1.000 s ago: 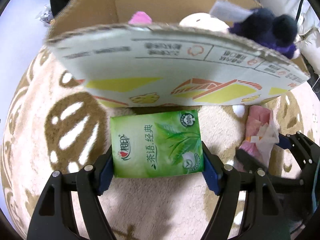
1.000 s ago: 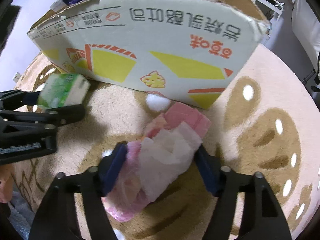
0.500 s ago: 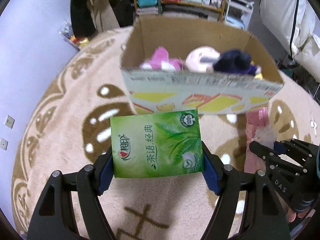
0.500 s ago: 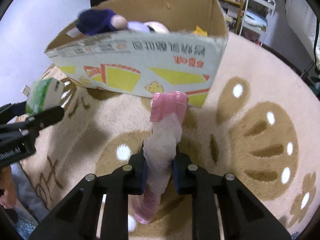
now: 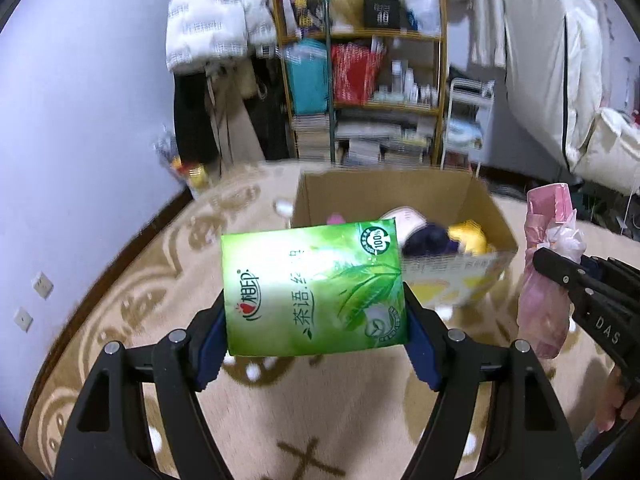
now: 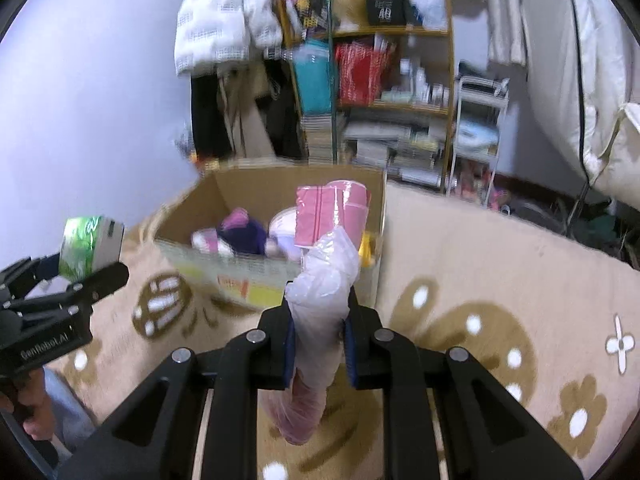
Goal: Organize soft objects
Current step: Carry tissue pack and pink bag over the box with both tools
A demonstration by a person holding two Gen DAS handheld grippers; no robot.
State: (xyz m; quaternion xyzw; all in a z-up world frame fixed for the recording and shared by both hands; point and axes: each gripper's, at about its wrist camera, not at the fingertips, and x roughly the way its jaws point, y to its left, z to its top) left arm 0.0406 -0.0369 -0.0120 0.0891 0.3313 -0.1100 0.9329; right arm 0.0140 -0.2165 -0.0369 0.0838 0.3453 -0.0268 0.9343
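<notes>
My left gripper (image 5: 314, 344) is shut on a green tissue pack (image 5: 312, 288), held up in the air before the open cardboard box (image 5: 384, 188). My right gripper (image 6: 318, 344) is shut on a pink tissue pack in loose plastic wrap (image 6: 324, 280), squeezed thin between the pads and sticking upward. In the left wrist view that pink pack (image 5: 548, 268) hangs at the right. The box (image 6: 248, 276) stands on the rug and holds plush toys: a dark purple one (image 6: 244, 236), a pink one and a yellow one (image 5: 468, 236).
A beige rug with brown patterns (image 6: 480, 280) covers the floor. Behind the box stand a wooden shelf full of books and bags (image 5: 372, 92), a white cart (image 6: 476, 132), hanging clothes and a pale wall at the left. A hand (image 6: 36, 412) shows at the lower left.
Both grippers have risen from the rug and tilted up, so the box now lies below and the room shows. The right gripper closed on the pink pack and lifted it.
</notes>
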